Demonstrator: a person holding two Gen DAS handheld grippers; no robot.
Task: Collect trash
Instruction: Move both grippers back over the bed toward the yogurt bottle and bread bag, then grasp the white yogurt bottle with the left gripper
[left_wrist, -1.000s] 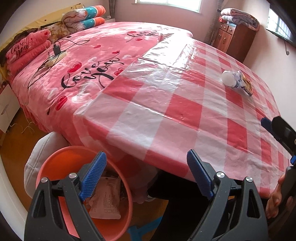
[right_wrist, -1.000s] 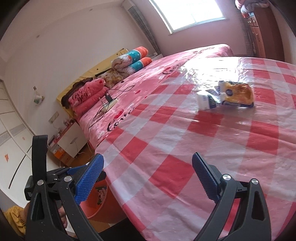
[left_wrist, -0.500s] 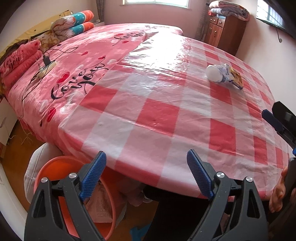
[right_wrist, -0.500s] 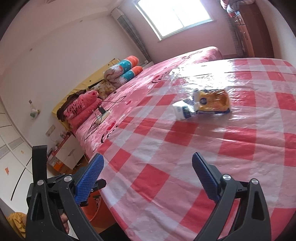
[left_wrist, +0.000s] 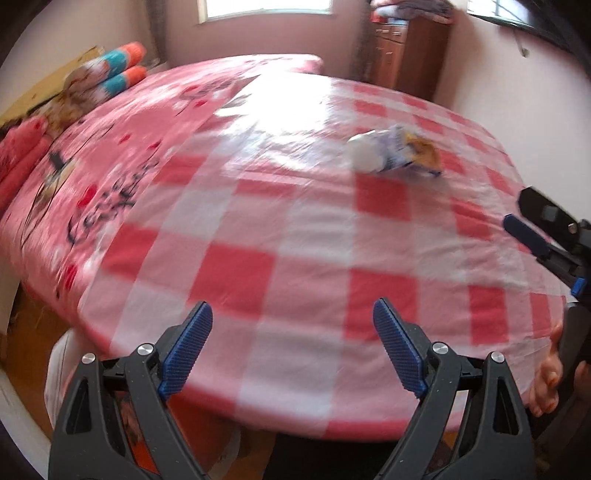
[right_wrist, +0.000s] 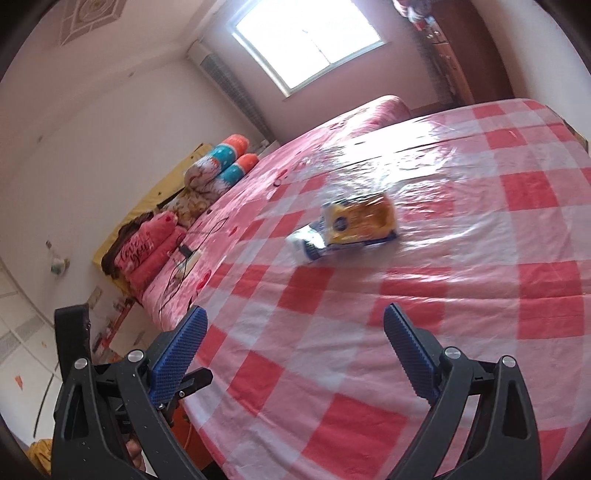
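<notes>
A small white bottle (left_wrist: 365, 156) and a yellow snack wrapper (left_wrist: 419, 155) lie together on the red-and-white checked tablecloth (left_wrist: 295, 258), far right of centre. They also show in the right wrist view as the bottle (right_wrist: 306, 246) and the wrapper (right_wrist: 360, 221). My left gripper (left_wrist: 291, 350) is open and empty over the table's near edge. My right gripper (right_wrist: 291, 354) is open and empty, well short of the trash. An orange bin (left_wrist: 144, 456) sits below the table edge, mostly hidden behind my left gripper.
A pink bed (left_wrist: 122, 147) with rolled bedding (left_wrist: 110, 79) adjoins the table on the left. A wooden cabinet (left_wrist: 406, 55) stands at the back right. The right gripper shows at the right edge of the left wrist view (left_wrist: 546, 236).
Both grippers have risen and moved forward over the table. The orange bin has dropped almost out of the left view. The bottle and wrapper look closer in both views.
</notes>
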